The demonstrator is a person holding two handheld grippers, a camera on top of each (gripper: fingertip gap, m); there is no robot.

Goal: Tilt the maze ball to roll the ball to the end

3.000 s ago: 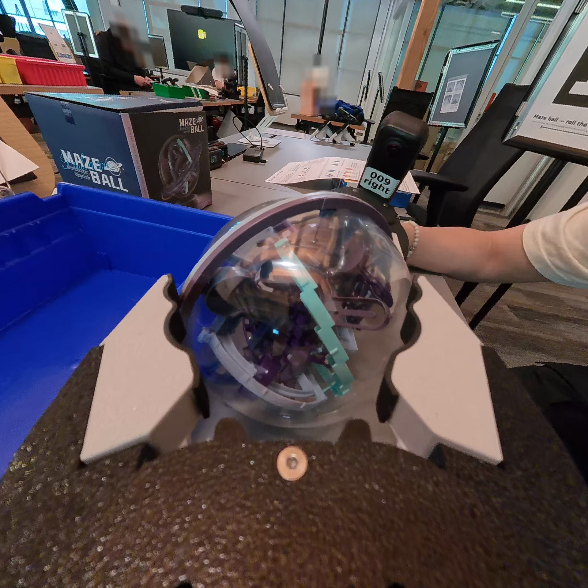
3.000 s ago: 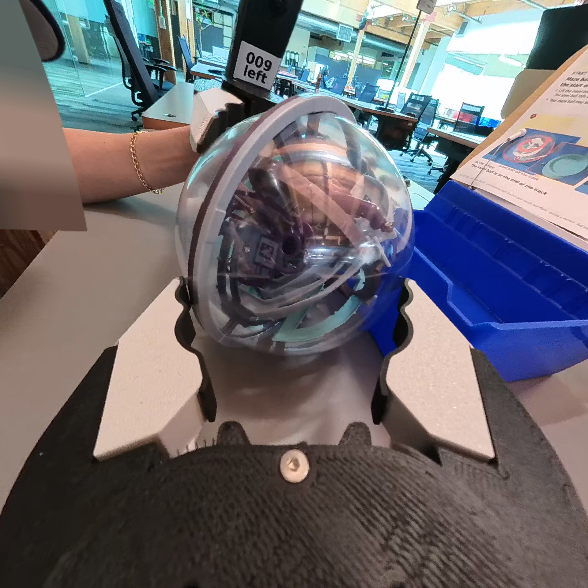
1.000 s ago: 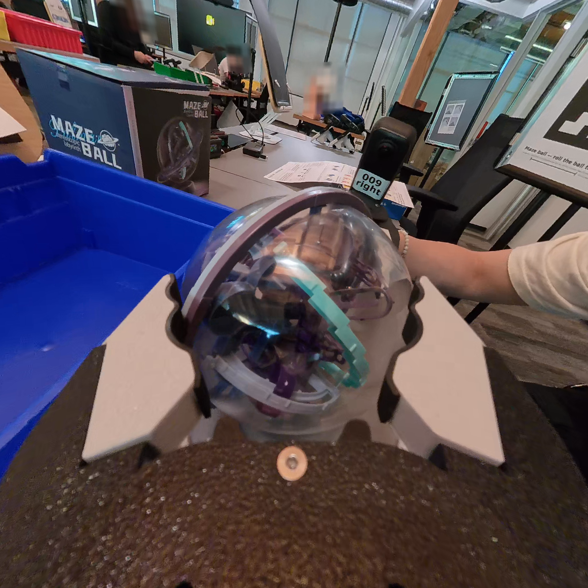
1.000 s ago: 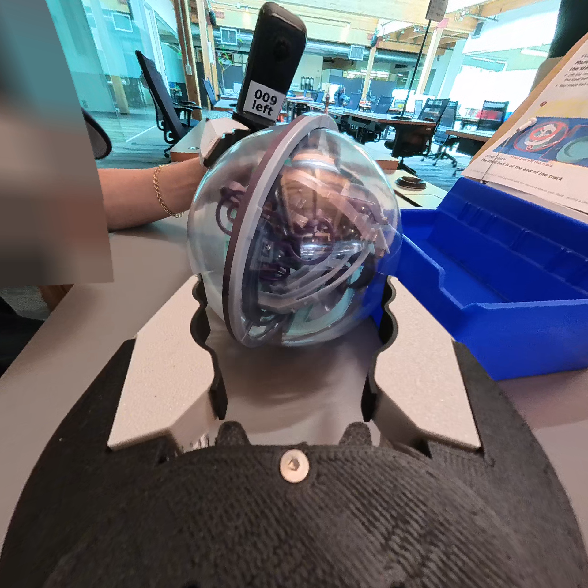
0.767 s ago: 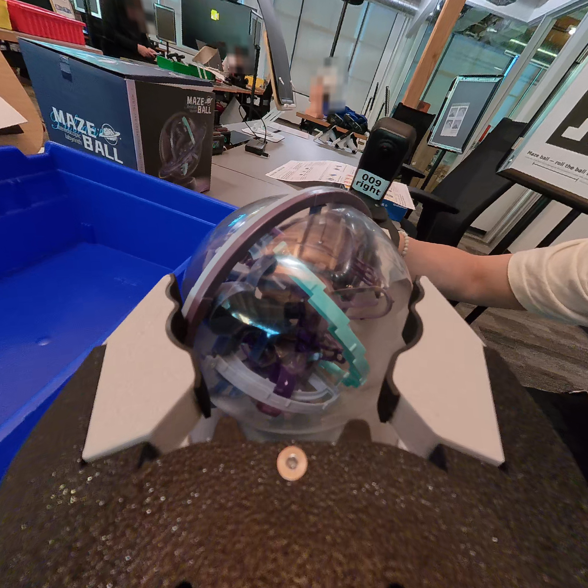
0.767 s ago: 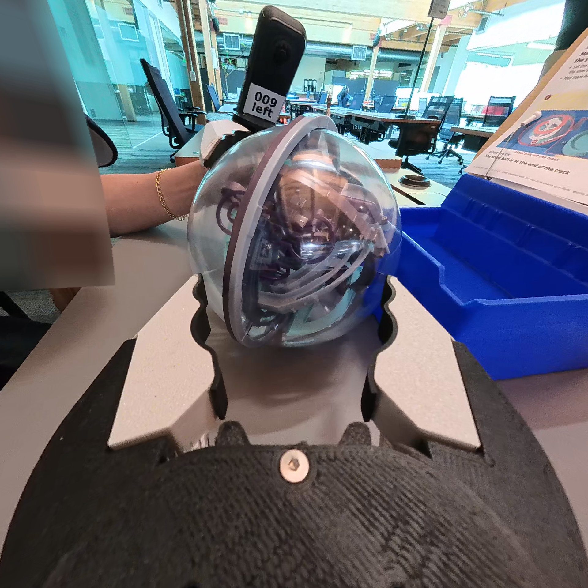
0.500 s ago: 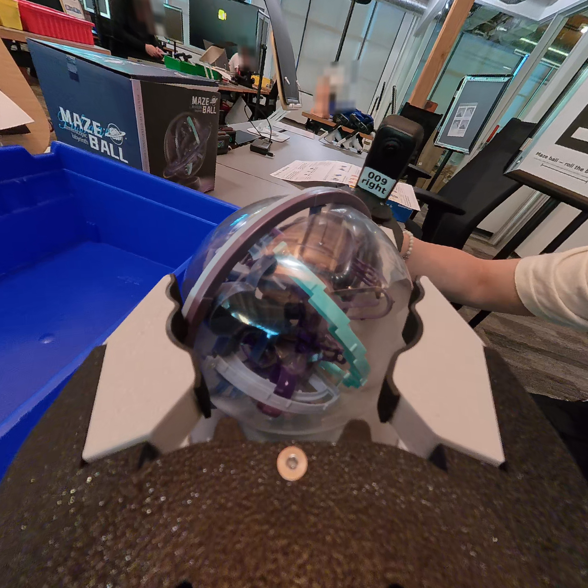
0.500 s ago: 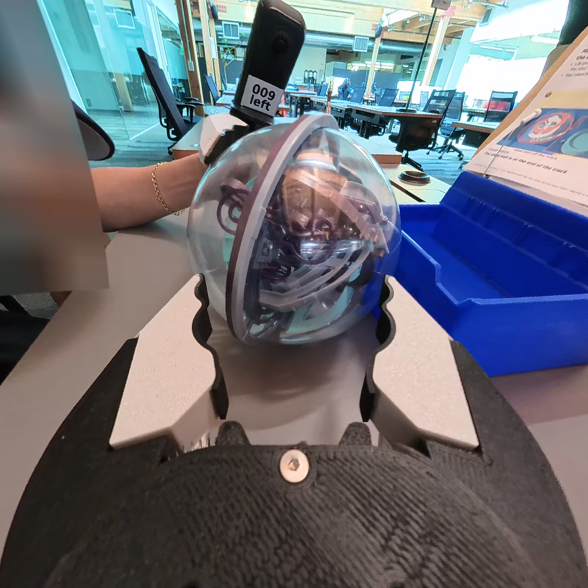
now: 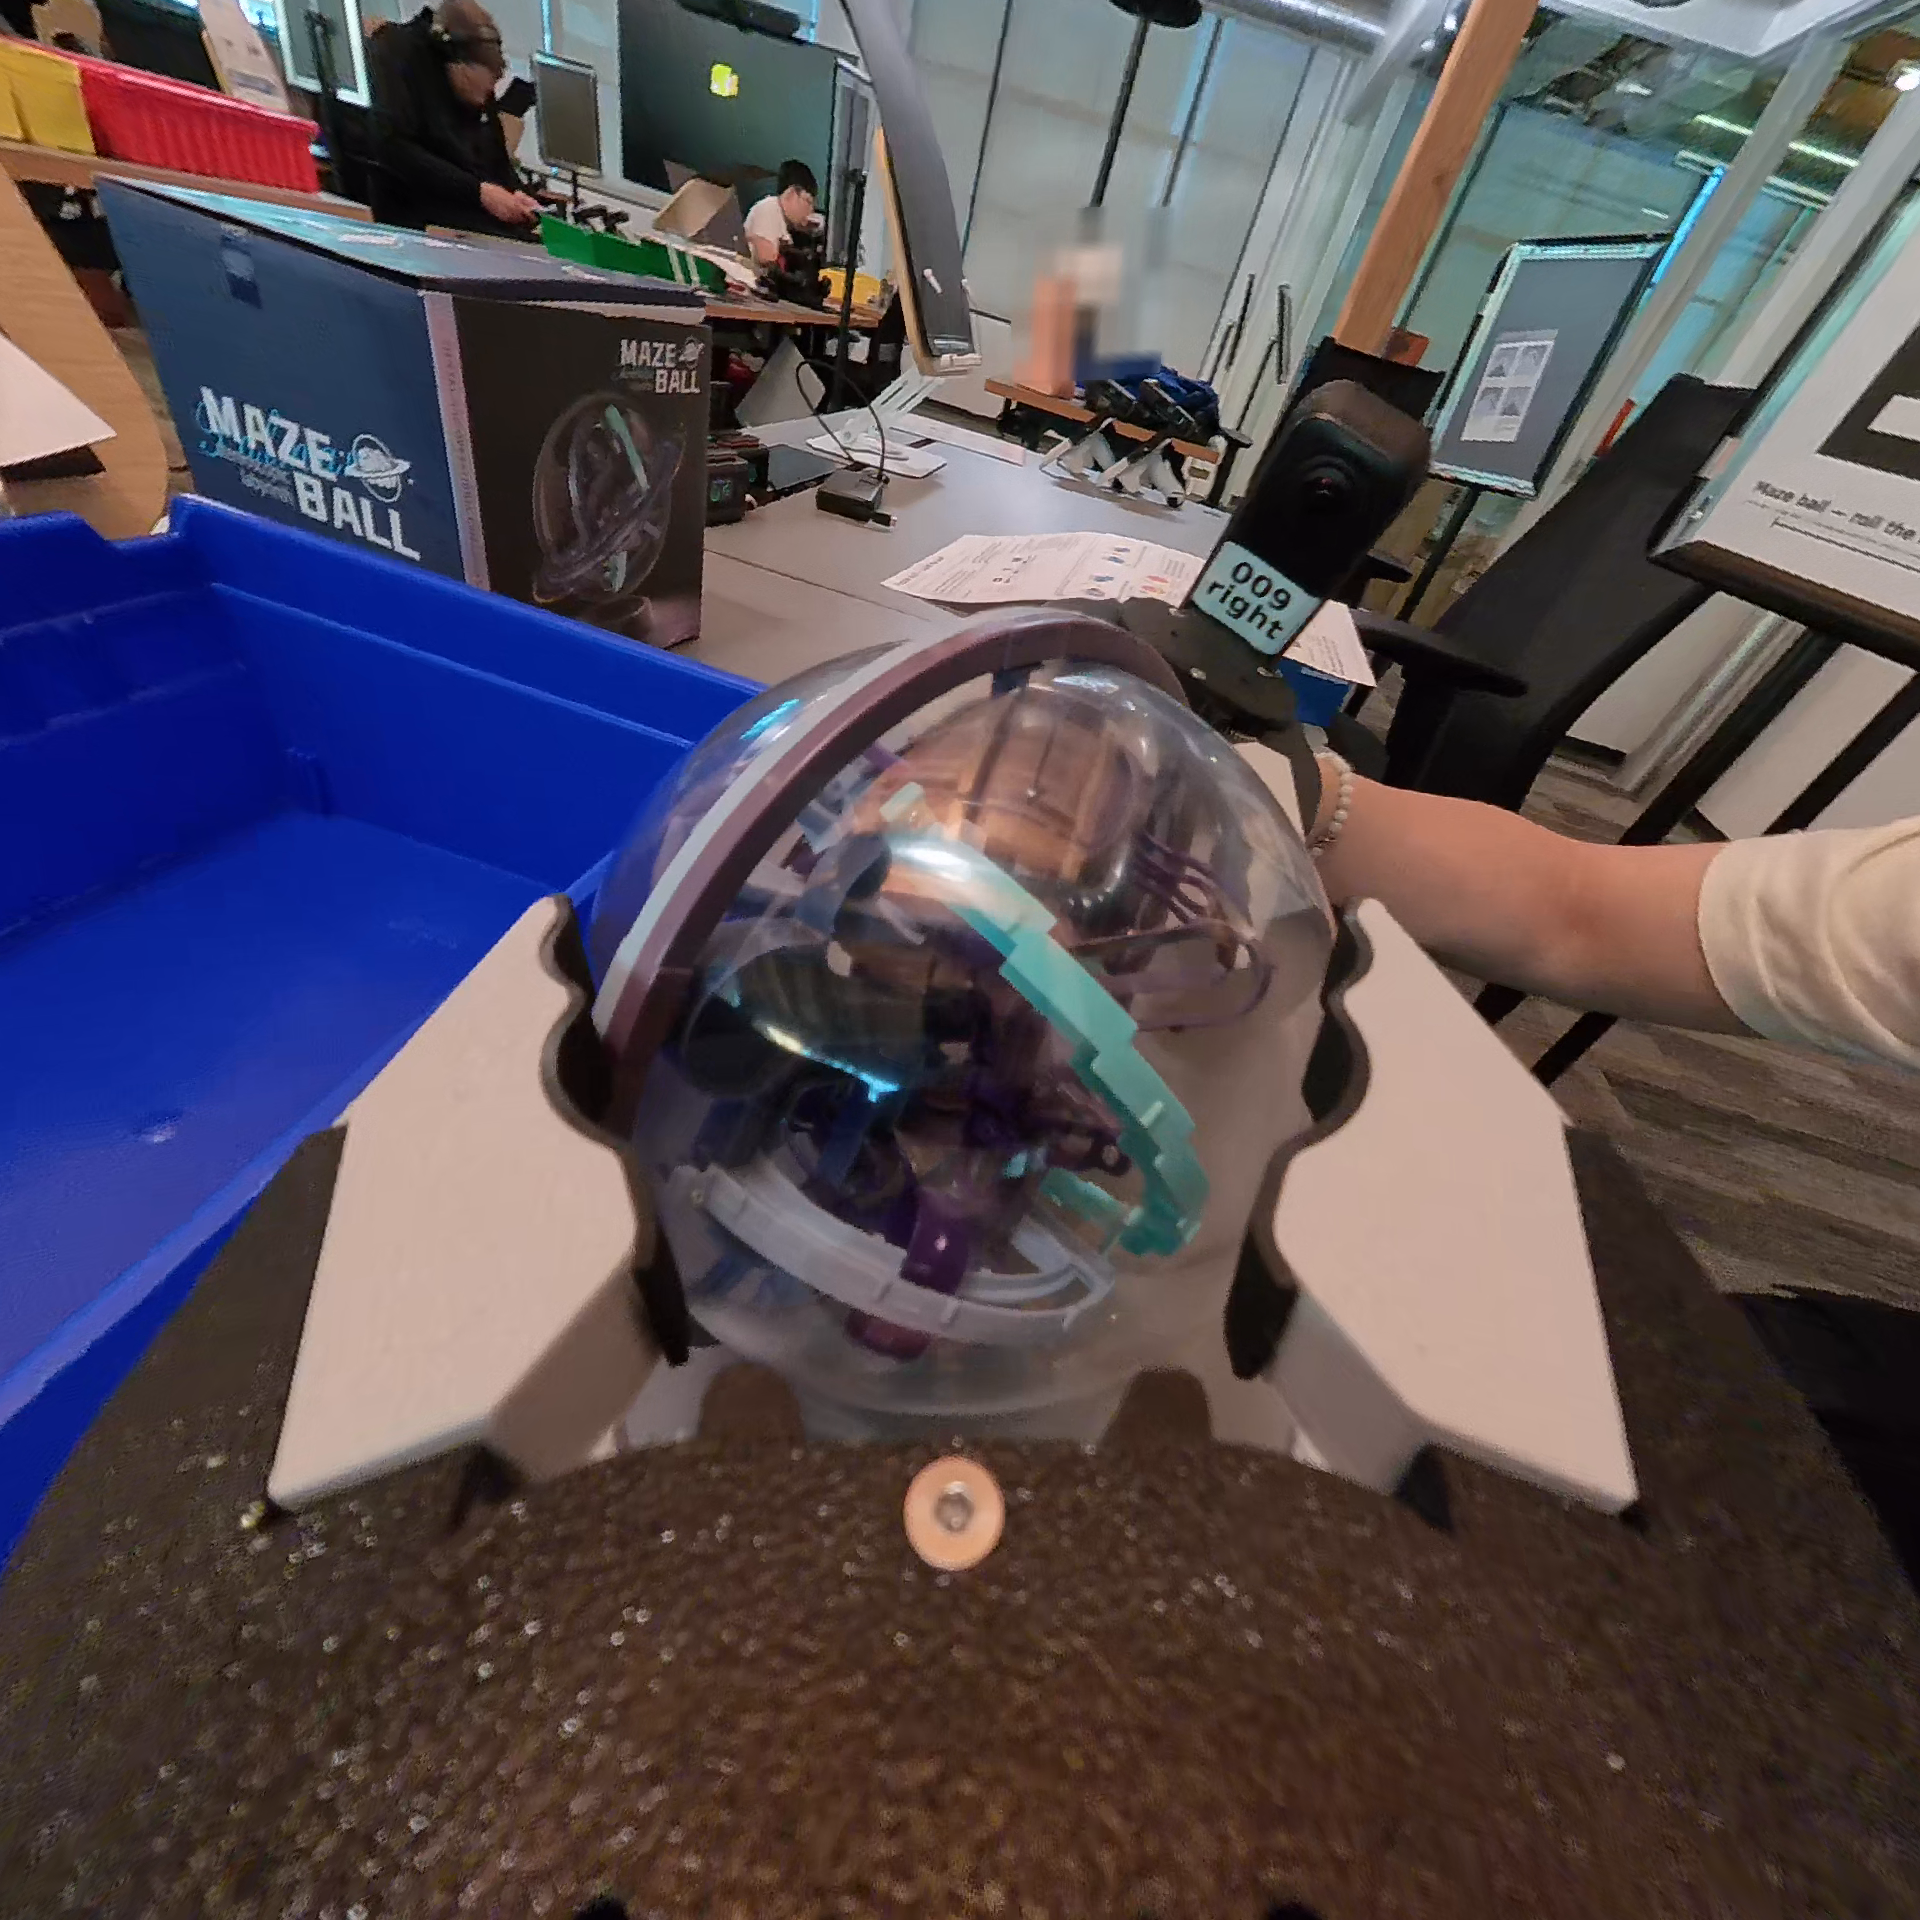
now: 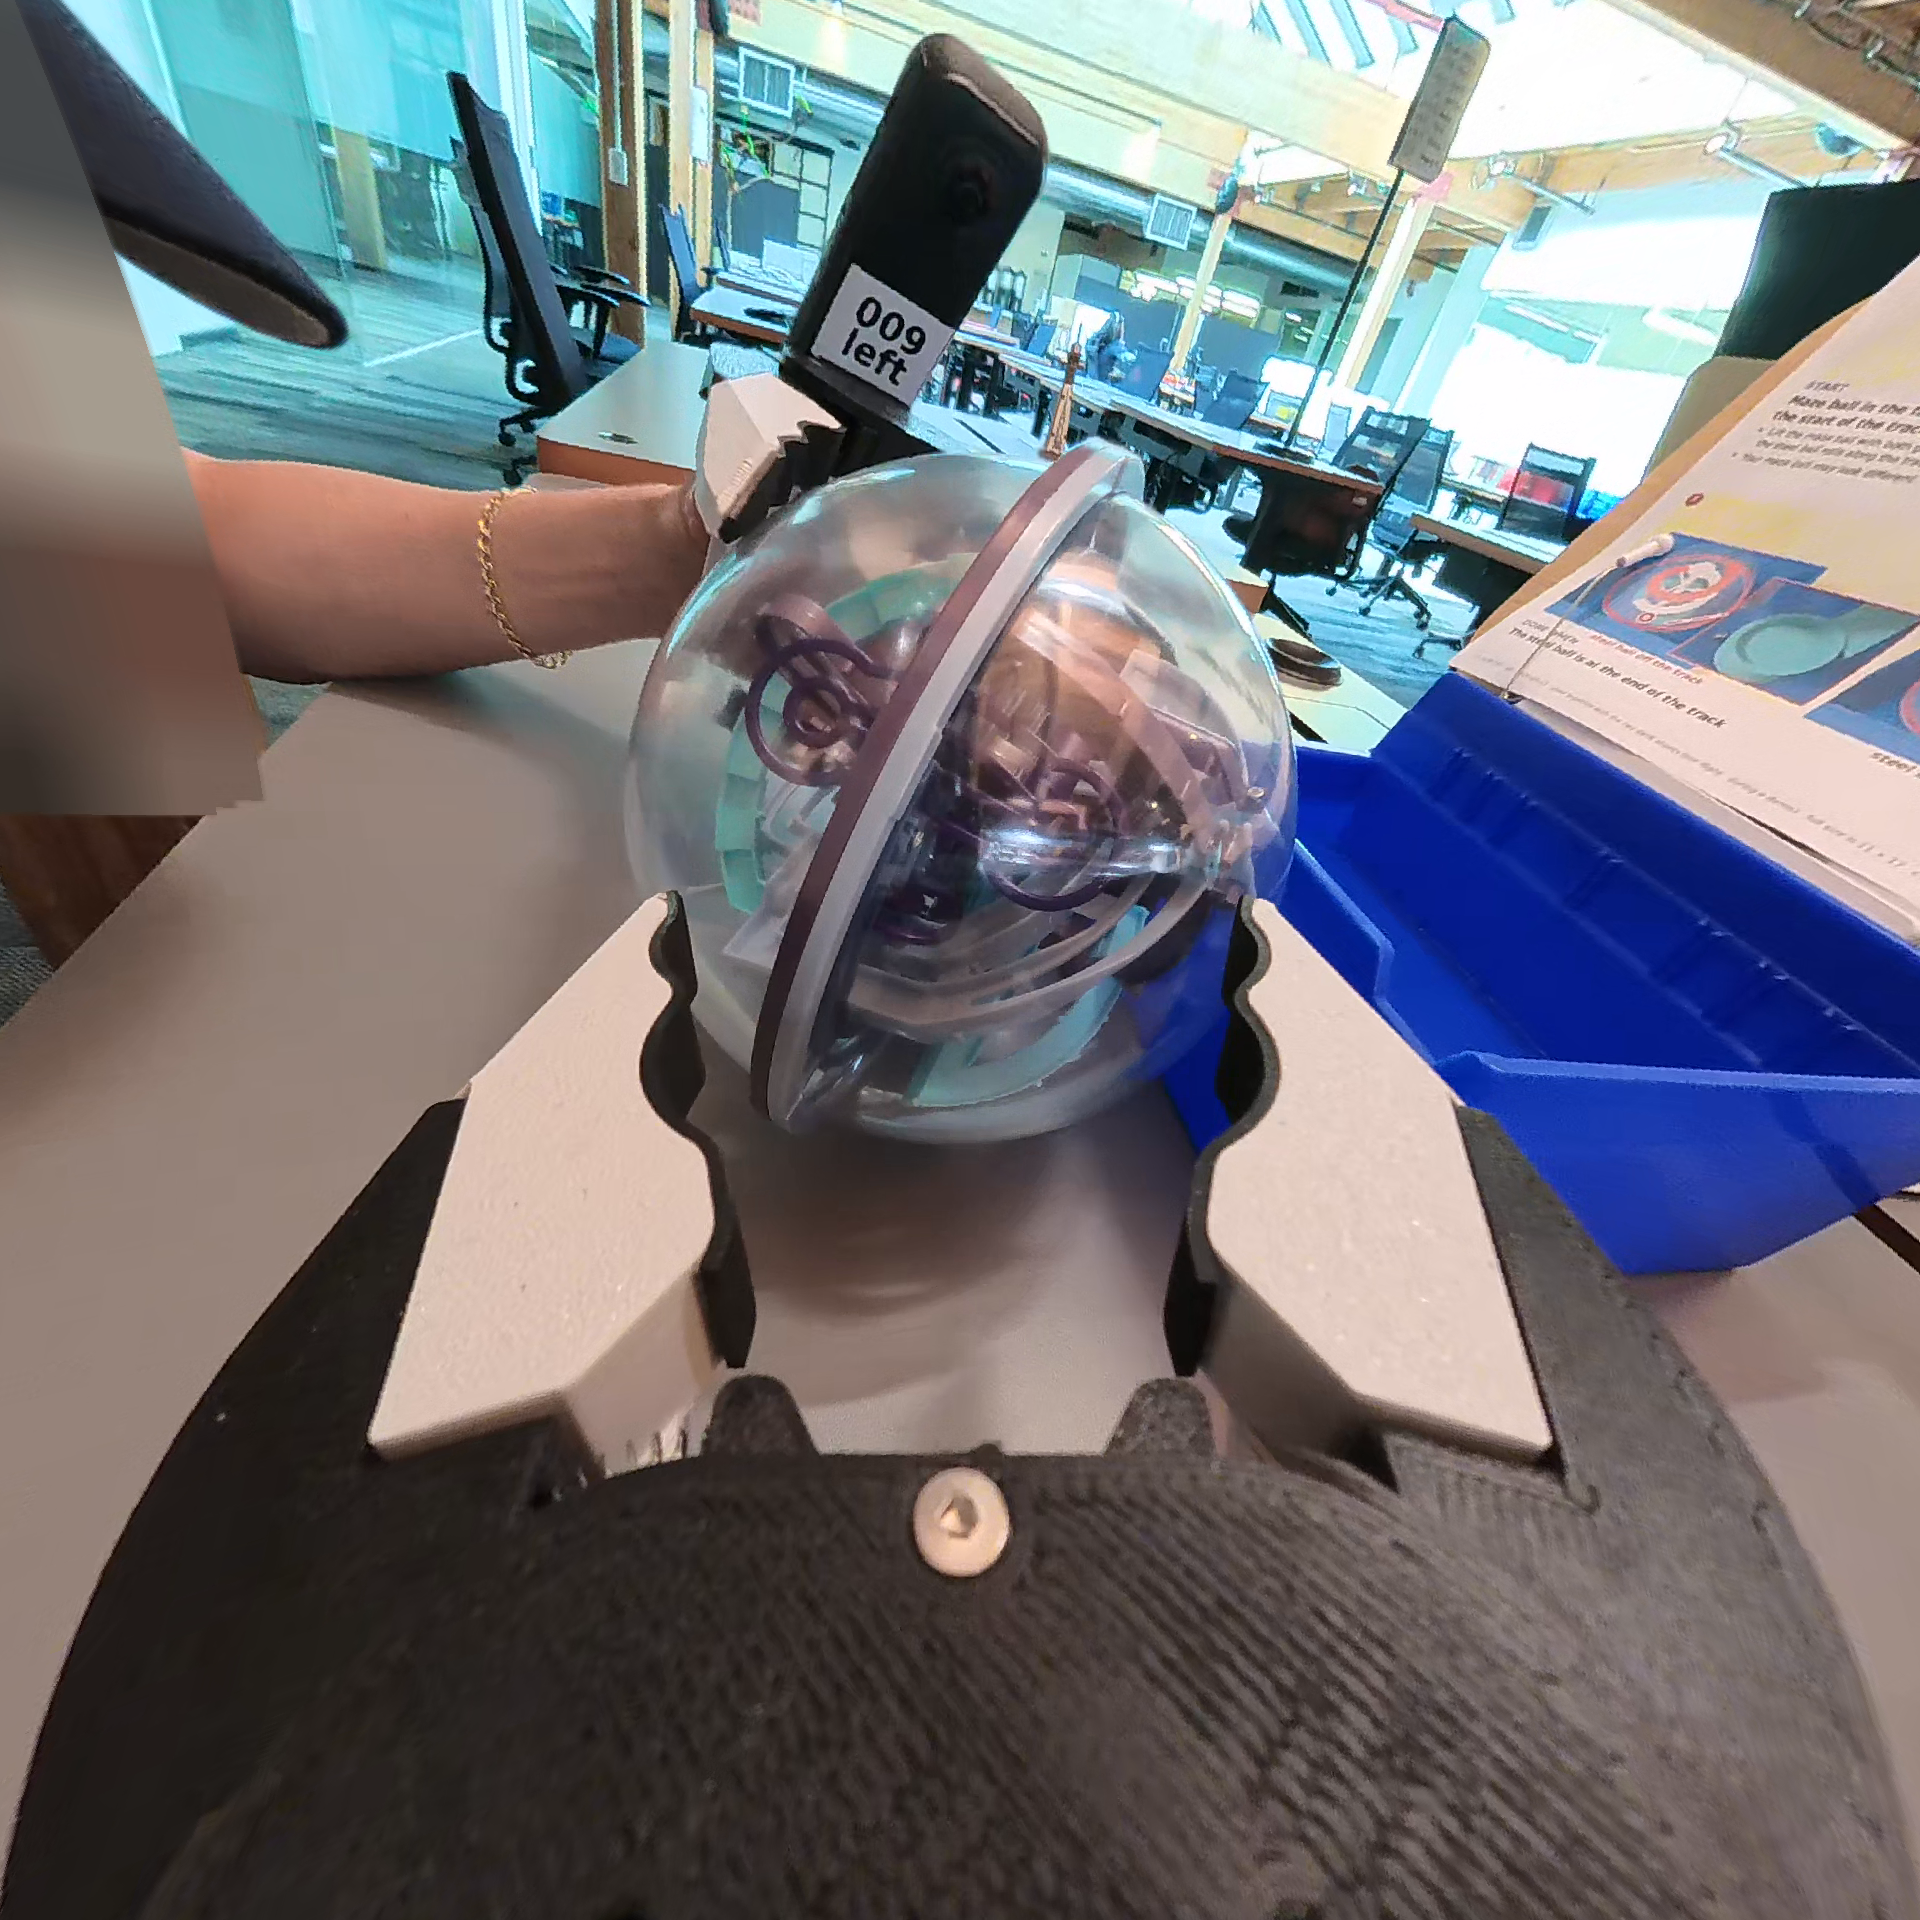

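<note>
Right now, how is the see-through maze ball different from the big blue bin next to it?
The maze ball is round, clear and full of tracks; the blue bin is boxy, solid-coloured and looks empty. The ball is held between both grippers' fingers; the bin sits on the table untouched.

Showing bright, even indoor light in both views. Pouring in strongly from the windows [image 10: 1621,281] far back in the right wrist view, bleaching them nearly white. Catching glare on the clear shell of the maze ball [image 9: 956,997], with a curved bluish-white highlight low on its left side in the left wrist view and pale streaks across its dome [image 10: 966,790] in the right. Casting a soft grey shadow on the table [image 10: 935,1247] under the sphere. Bending straight lines outward near the frame edges, wide-angle style. Blurring the nearest dark gripper body at the bottom of the left view; keeping mid-distance things fairly sharp.
</note>
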